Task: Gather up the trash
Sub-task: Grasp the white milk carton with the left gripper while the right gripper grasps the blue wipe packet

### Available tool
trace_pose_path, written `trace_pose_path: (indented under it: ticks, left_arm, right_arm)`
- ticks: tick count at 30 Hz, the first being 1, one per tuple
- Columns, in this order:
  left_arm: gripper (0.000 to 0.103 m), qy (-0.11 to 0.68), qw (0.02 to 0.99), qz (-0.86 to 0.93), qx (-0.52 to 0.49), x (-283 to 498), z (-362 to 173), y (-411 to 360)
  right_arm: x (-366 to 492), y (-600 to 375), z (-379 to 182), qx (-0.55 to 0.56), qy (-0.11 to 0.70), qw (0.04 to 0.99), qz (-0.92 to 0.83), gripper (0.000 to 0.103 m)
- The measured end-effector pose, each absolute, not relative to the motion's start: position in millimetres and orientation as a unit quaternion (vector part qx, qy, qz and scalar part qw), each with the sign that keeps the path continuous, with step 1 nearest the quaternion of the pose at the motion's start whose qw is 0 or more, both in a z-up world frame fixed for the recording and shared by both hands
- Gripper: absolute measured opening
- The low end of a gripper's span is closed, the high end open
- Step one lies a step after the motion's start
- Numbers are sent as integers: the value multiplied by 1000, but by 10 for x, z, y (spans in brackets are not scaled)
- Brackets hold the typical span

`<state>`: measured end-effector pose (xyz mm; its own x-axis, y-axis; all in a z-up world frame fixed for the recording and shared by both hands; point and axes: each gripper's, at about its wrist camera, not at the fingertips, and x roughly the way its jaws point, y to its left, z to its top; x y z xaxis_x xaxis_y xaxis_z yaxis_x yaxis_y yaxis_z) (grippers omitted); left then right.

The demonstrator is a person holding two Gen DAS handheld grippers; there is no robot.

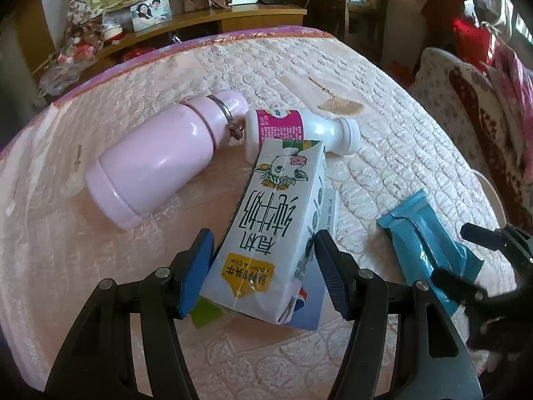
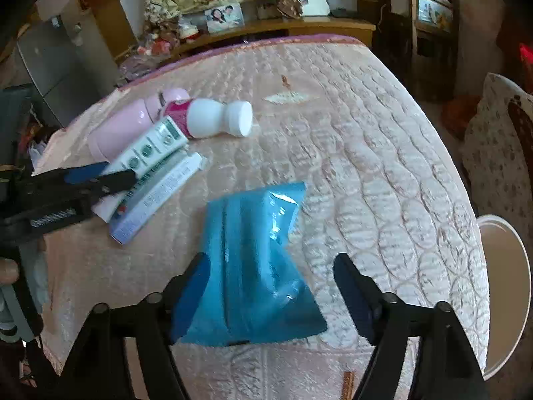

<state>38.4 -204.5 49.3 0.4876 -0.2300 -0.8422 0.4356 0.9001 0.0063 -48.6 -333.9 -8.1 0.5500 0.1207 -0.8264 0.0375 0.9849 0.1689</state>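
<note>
The milk carton lies on the bed, propped across a flatter box. Its long axis runs straight away from the left gripper, the near end sitting between the blue pads. The left pad appears to touch the carton's side; the right pad stands just beside the opposite edge with a sliver of gap. This gripper is judged open, straddling the carton but not clamped.

The blue wrapper lies flat on the bed directly ahead of the right gripper, its long axis also pointing away along the fingers. Both jaws stand well clear of its edges, so this gripper is open and empty.

Each item is nearer its own hand: carton to the left, wrapper to the right. A pink flask and a white bottle lie beyond the carton, touching each other.

Judgement: closing across each item's short width should suffice, without any turn of the wrist.
</note>
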Motion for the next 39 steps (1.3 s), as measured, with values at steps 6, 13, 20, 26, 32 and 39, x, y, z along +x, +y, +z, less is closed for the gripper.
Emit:
trace_pose_path:
  ticks: [6,13,20,26,32,39]
  left_arm:
    - [60,474,852,-201,95,395,508,-2043]
    - [59,458,862,-206,64,151,621,-1915]
    - [59,452,861,-221,71,-260,672,-1920]
    - [59,503,829,-241,49,-547,497,-1870]
    - [59,524,813,-252,35,-594,420,-1966]
    - [59,511,824,-234,75,-539,334,-2181]
  right_arm:
    - [-334,-3136,-254,52,490,870,15,79]
    - [-576,-3162,-130,42,468,882,30,61]
    - [-821,-3234,9,49,459,886,39,61]
    - [-1073,-3234,-2,30,473,879,48,61]
    - [-1180,-3333,-114,38,494,868,40,63]
    - [-1167,-3304,-187,38,495,867,31,71]
